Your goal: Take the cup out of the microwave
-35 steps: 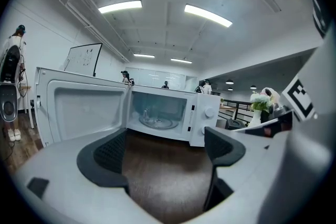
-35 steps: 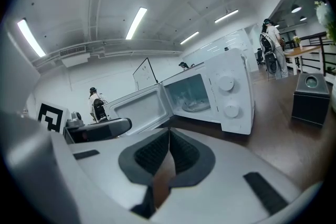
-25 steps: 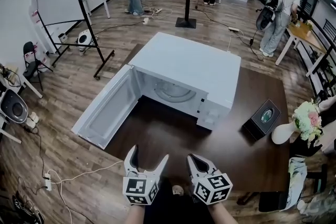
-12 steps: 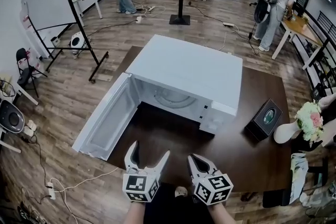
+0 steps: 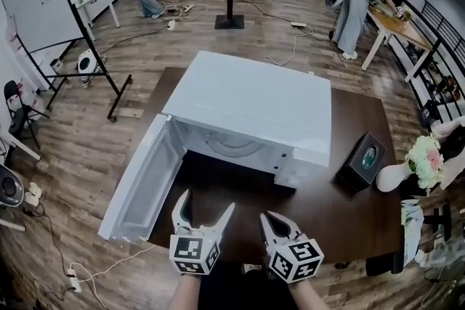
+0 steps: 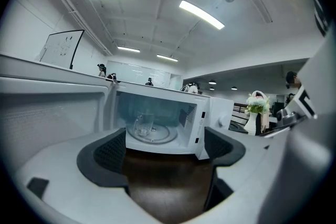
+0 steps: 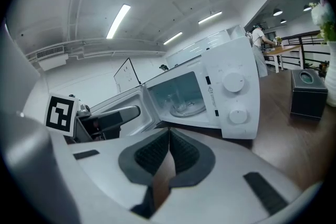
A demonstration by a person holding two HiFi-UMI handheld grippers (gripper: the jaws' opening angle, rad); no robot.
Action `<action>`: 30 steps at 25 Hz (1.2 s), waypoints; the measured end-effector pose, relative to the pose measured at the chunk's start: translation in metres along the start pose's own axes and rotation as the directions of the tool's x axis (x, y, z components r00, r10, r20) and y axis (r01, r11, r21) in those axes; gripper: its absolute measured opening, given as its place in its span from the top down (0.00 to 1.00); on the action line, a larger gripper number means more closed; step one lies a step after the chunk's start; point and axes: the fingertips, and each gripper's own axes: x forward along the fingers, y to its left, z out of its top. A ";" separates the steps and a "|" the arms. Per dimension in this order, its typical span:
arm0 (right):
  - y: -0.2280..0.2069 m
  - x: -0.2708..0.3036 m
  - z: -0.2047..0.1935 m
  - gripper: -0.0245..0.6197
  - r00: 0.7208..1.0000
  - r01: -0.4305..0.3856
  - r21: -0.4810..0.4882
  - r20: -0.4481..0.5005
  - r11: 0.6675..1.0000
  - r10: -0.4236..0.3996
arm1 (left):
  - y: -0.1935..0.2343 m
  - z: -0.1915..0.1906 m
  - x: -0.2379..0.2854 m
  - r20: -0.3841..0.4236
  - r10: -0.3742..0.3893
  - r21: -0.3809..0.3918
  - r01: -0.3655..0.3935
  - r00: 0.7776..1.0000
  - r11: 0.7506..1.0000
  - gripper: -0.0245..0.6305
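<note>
The white microwave stands on the dark wooden table with its door swung open to the left. A clear glass cup sits on the turntable inside; it also shows as the cup in the right gripper view. In the head view the microwave's roof hides it. My left gripper hovers in front of the opening, jaws wide open and empty. My right gripper is beside it at the table's near edge, shut on nothing. Both stay well short of the cavity.
A black box lies right of the microwave, and a white vase of flowers stands at the table's right edge. A whiteboard stands far left. Several people and tables are at the back of the room. Cables trail over the floor.
The head view has shifted so the microwave sits a little lower and nearer in the picture. Both grippers hold the same places and the same jaw states.
</note>
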 end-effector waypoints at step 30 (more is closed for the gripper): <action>-0.012 0.064 0.004 0.97 0.988 0.143 0.035 -0.062 0.989 -0.140 | 0.067 0.020 0.153 -0.021 -0.129 0.084 0.130 0.991 0.988 0.29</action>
